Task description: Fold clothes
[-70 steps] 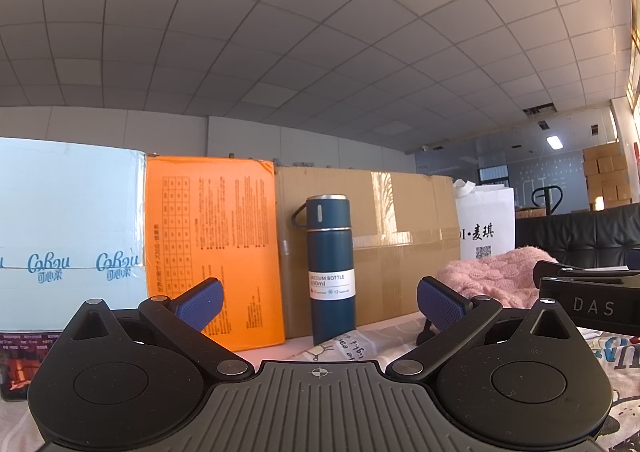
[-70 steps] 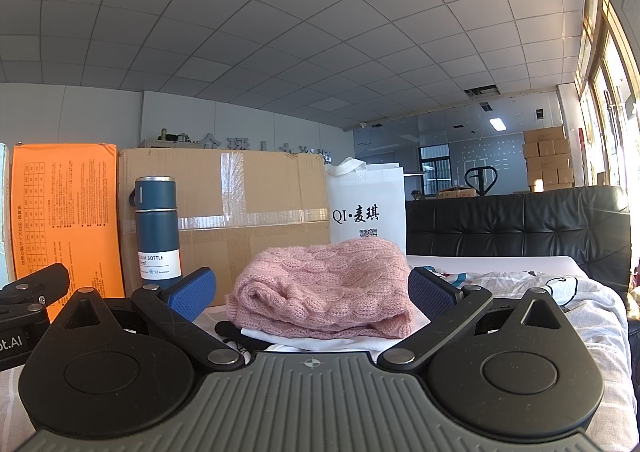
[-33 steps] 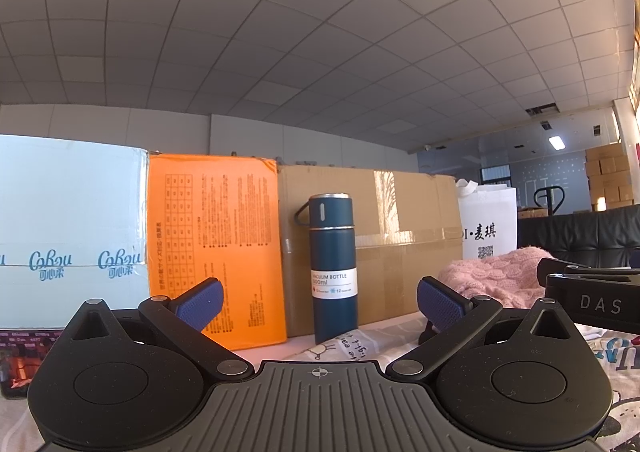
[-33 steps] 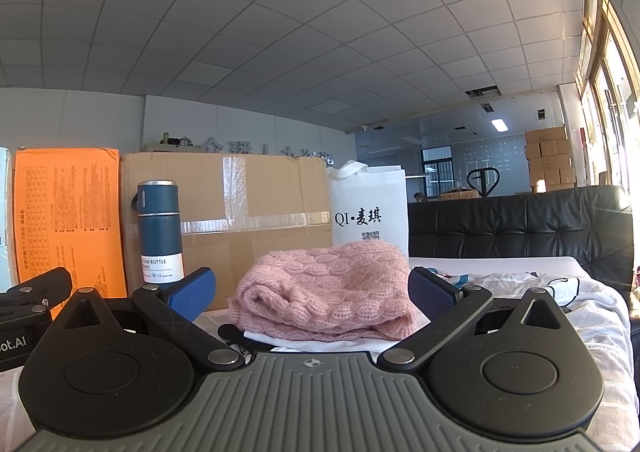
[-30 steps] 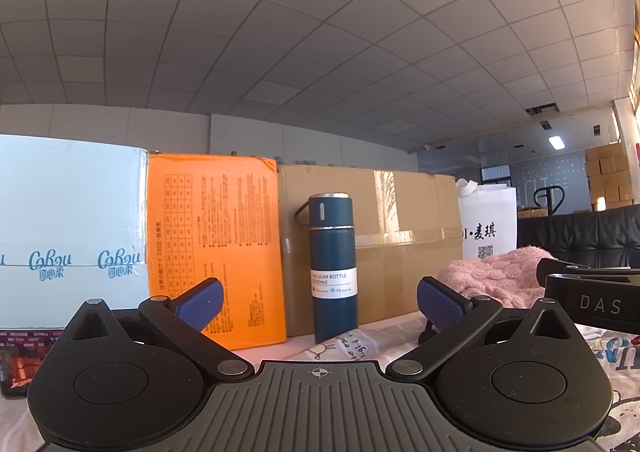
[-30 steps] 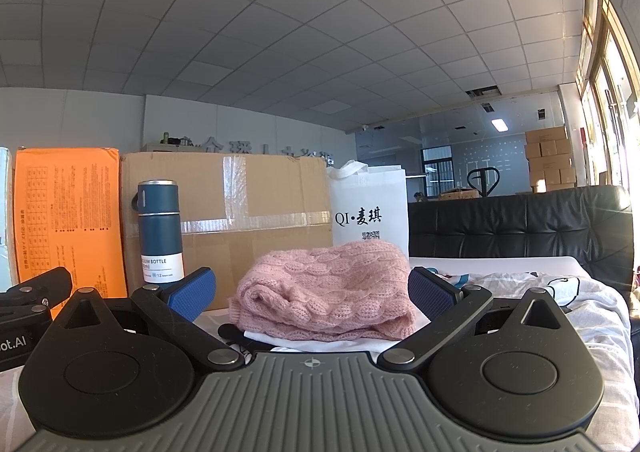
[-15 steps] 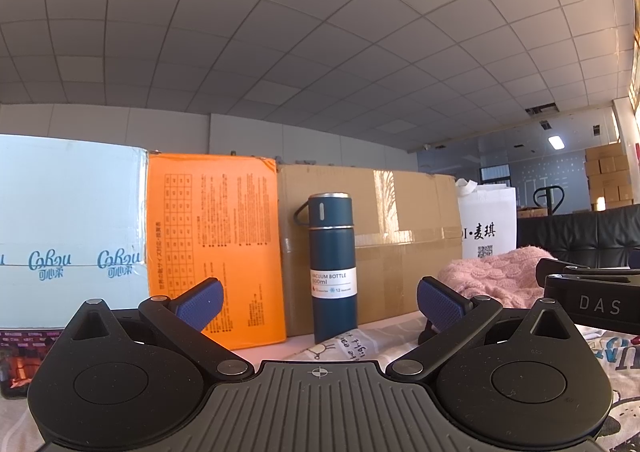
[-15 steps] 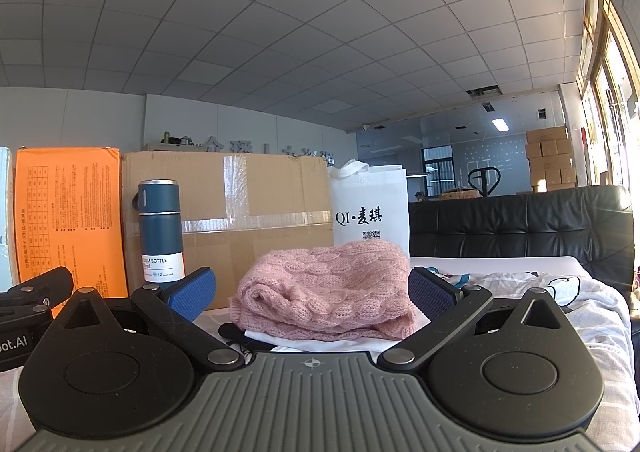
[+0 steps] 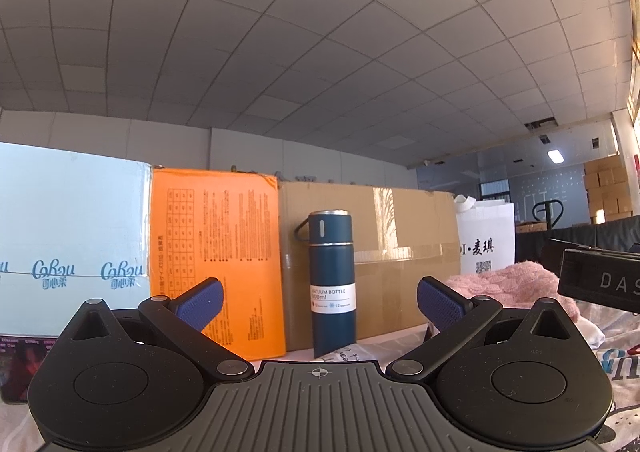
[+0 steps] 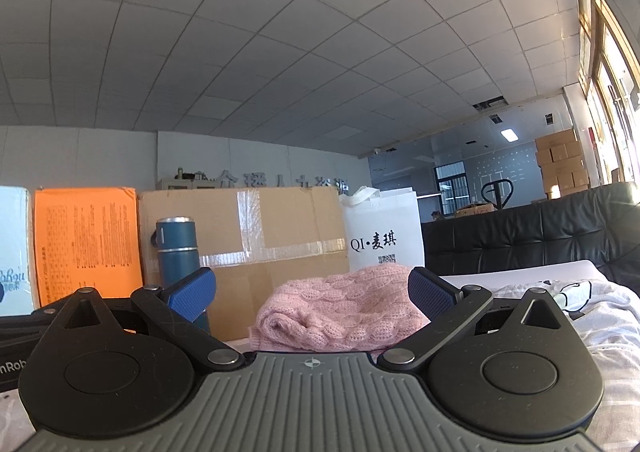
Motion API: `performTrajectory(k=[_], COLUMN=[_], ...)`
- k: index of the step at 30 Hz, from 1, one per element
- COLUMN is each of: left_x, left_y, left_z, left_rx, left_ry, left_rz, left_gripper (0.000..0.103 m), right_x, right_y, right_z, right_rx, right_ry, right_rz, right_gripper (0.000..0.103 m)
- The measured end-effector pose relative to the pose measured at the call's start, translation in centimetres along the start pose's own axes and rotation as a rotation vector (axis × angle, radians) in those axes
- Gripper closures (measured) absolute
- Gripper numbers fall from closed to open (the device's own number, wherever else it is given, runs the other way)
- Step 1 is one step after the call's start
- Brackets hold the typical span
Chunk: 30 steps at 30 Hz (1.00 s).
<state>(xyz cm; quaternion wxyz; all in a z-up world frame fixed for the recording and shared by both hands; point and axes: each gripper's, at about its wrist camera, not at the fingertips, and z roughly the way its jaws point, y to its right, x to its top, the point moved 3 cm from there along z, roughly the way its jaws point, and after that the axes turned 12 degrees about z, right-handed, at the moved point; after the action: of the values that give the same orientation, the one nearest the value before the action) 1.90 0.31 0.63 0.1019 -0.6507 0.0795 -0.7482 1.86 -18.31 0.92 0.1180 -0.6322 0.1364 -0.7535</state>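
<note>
A folded pink knit sweater (image 10: 340,312) lies on the table straight ahead of my right gripper (image 10: 311,296), which is open and empty just short of it. The sweater also shows at the right of the left wrist view (image 9: 508,286). My left gripper (image 9: 319,302) is open and empty, level with the table, facing a dark blue vacuum bottle (image 9: 332,280). A white printed garment (image 10: 592,304) lies crumpled on the right. The right gripper's body shows at the right edge of the left wrist view.
Behind the table stand a pale blue box (image 9: 72,252), an orange box (image 9: 216,252), a brown cardboard box (image 9: 400,252) and a white paper bag (image 10: 382,240). A black sofa (image 10: 540,236) stands at the back right. A printed cloth (image 9: 624,356) covers the table.
The right gripper has shifted slightly left and nearer the pink sweater. The left gripper has hardly moved. Both stay open.
</note>
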Motion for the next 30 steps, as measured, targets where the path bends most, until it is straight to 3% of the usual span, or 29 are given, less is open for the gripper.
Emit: performTrajectory(k=[5,9,11,15,18,25,30], left_x=[0.4,1.3,1.9,3.2,4.1,6.8,8.6], left_y=[-0.2,-0.3,-0.1,1.0,1.1,-2.5,-6.9], left_z=[-0.7,-2.0,-2.9,-4.9,-6.9,-12.4,-17.6], left_rx=[0.038,0.080,0.109,0.153,0.188,0.324,0.427], left_ry=[0.046,0.136,0.179,0.205,0.215,0.224,0.220], left_rz=[-0.006,0.005,0.043,0.157,0.185,0.155,0.134], left_gripper=[0.000,0.000,0.000,0.000,0.000,0.000,0.000], right_x=[0.5,0.9,1.1,1.6,1.8,2.0,2.5], right_y=[0.4,0.9,1.1,1.7,2.0,0.8,-1.3], right_z=[-0.7,-1.3,-1.6,-2.4,-3.0,-4.9,-6.7], right_rx=[0.033,0.064,0.084,0.138,0.197,0.364,0.489], right_ry=[0.044,0.082,0.093,0.114,0.124,0.116,0.051], right_rz=[0.058,0.117,0.148,0.213,0.254,0.283,0.270], right_gripper=[0.000,0.000,0.000,0.000,0.000,0.000,0.000])
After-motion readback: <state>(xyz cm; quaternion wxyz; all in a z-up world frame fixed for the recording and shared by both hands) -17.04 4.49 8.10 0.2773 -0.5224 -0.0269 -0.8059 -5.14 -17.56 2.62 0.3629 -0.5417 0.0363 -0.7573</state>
